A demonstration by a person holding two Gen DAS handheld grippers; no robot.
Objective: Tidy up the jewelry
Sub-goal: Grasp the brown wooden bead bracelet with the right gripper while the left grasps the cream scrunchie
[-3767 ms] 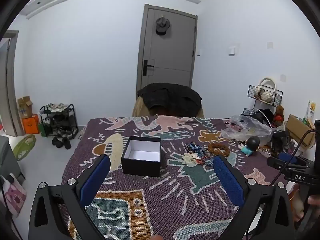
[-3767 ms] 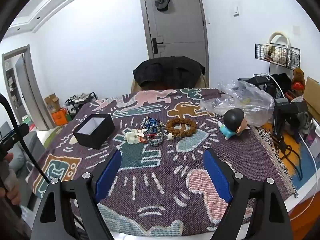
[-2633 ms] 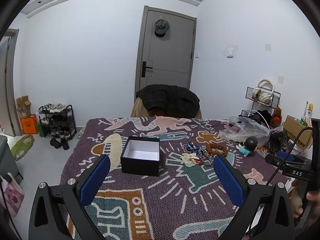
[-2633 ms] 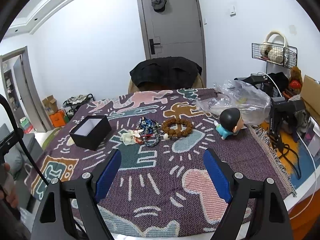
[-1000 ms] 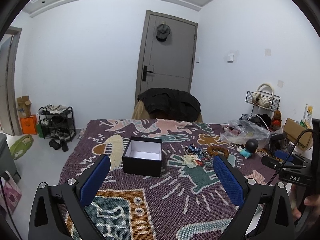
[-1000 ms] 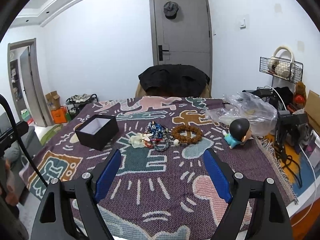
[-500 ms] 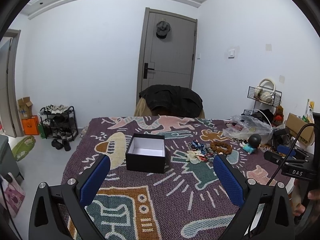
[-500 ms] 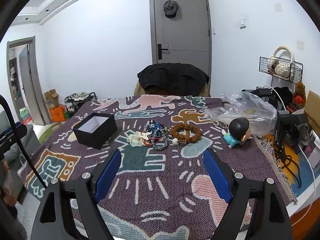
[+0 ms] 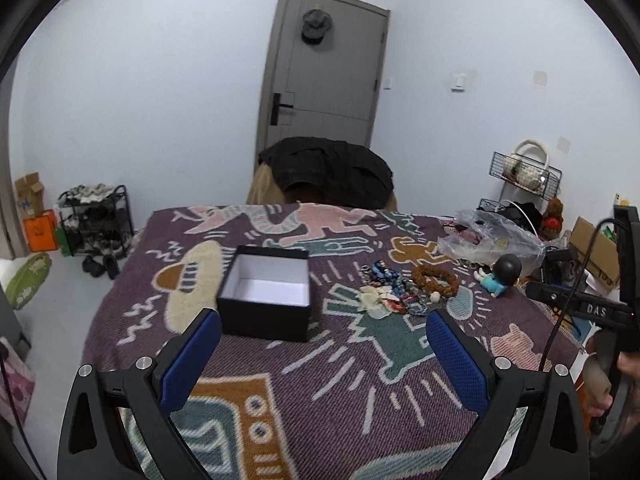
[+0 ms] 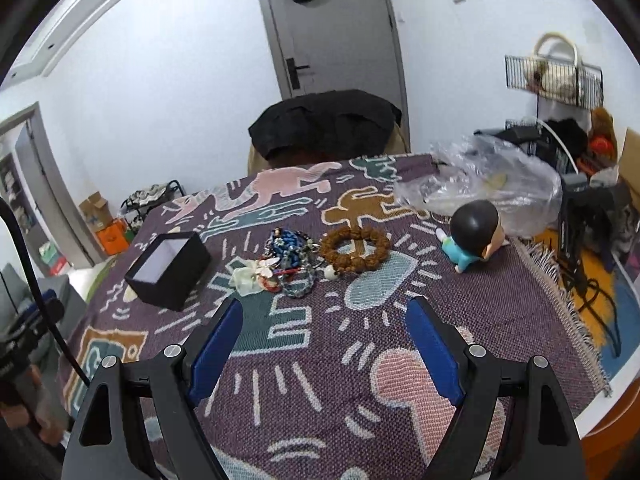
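An open black box (image 9: 266, 296) (image 10: 168, 270) with a white inside stands empty on the patterned cloth. To its right lies a heap of jewelry (image 9: 386, 294) (image 10: 282, 266): pale flower pieces, blue beads, red bits. A brown bead bracelet (image 9: 435, 280) (image 10: 355, 249) rests at the heap's right end. My left gripper (image 9: 323, 326) hovers open above the cloth, just short of the box. My right gripper (image 10: 325, 314) is open too, just short of the heap, with nothing between its blue pads.
A cartoon figurine (image 10: 474, 232) lies right of the bracelet beside a clear plastic bag (image 10: 488, 184). A chair draped with a black jacket (image 10: 324, 124) stands behind the table. The cloth's fringed right edge (image 10: 560, 304) drops to cables and a stand.
Both grippers have tipped downward and come closer to the table; the box and the jewelry heap now look larger and sit lower in both views. The right view has also rolled slightly.
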